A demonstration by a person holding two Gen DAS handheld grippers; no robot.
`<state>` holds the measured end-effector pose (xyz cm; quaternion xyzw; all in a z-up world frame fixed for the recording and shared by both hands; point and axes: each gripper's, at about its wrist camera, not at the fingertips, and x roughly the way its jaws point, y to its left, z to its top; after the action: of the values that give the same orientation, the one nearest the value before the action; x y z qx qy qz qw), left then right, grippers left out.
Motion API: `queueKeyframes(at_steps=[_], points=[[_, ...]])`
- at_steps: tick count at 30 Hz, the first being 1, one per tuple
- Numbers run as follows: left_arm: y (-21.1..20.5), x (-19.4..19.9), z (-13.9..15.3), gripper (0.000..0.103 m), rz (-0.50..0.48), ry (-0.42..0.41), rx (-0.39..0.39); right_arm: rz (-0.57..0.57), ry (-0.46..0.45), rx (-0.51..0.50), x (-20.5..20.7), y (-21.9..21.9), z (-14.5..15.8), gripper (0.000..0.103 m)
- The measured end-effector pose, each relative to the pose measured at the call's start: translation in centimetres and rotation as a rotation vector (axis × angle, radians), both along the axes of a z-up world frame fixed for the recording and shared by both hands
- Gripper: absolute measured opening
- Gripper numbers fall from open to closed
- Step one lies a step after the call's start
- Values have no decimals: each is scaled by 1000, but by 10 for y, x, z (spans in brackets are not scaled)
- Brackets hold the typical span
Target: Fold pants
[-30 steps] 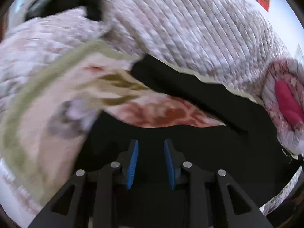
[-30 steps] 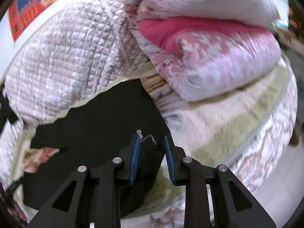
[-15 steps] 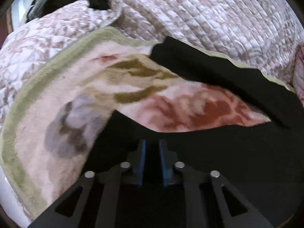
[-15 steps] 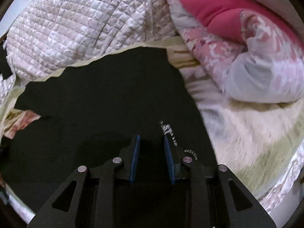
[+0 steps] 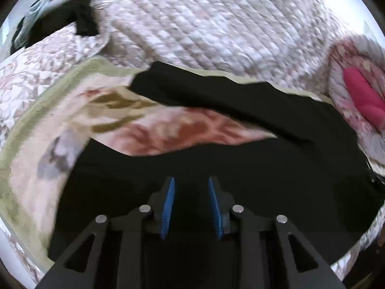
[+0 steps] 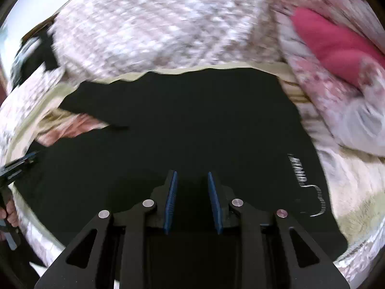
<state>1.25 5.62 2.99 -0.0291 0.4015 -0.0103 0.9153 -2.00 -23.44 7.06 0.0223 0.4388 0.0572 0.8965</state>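
Black pants (image 5: 240, 168) lie spread flat on a bed, over a floral blanket (image 5: 79, 120) with a pale green border. In the left wrist view, the 2 legs run away toward the left, splitting in a V with a wedge of red-patterned blanket showing between them. The left hand-held gripper (image 5: 190, 204) hovers low over the nearer leg, its blue-padded jaws partly apart and opening, with only dark cloth seen beneath them and nothing pinched between the pads. In the right wrist view, the right hand-held gripper (image 6: 192, 202) sits over the wider upper part of the pants, jaws likewise partly apart and opening, nothing clamped. Small white lettering and a white cord (image 6: 312, 192) show on the fabric to the right of that gripper. Behind the pants a quilted pink-and-white bedspread (image 5: 216, 24) rises in a mound. To the right sits a folded pink floral duvet (image 6: 336, 60) with a bright pink layer. A dark garment (image 5: 60, 21) lies at the far left. The right view is blurred.
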Motion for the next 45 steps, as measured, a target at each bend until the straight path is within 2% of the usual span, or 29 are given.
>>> queueKeyframes(at_steps=[1,3,6,7,10,16,20,23,26,32,34,40,45], points=[[-7,-2,0,36,-18,1,-4,22,5,-2,-3,7,-2,38],[-19,-5,0,41,-44,-1,-5,53,18,-11,-7,19,-10,43],[-31,-4,-12,42,-73,26,16,51,75,-35,-6,23,-29,44],[-33,-3,-17,43,-72,36,21,59,61,-39,-8,23,-31,46],[-37,-7,-18,45,-72,20,49,62,40,-68,-10,24,-28,48],[-34,-24,-11,45,-45,23,15,107,-7,-50,-38,38,-18,48],[-38,-40,-20,48,-51,28,35,147,19,-86,-45,50,-31,52],[-42,-42,-19,48,-61,15,71,130,19,-72,-41,46,-27,53],[-36,-36,-16,48,-60,38,32,107,39,-42,-33,37,-21,53],[-23,-3,1,48,-83,51,-9,112,27,-2,4,12,3,53],[-21,14,8,48,-94,39,-2,114,22,9,21,2,9,53],[-19,82,23,52,-154,18,35,161,14,-15,84,-25,15,57],[-18,149,24,60,-169,14,42,207,28,-34,141,-41,9,61]])
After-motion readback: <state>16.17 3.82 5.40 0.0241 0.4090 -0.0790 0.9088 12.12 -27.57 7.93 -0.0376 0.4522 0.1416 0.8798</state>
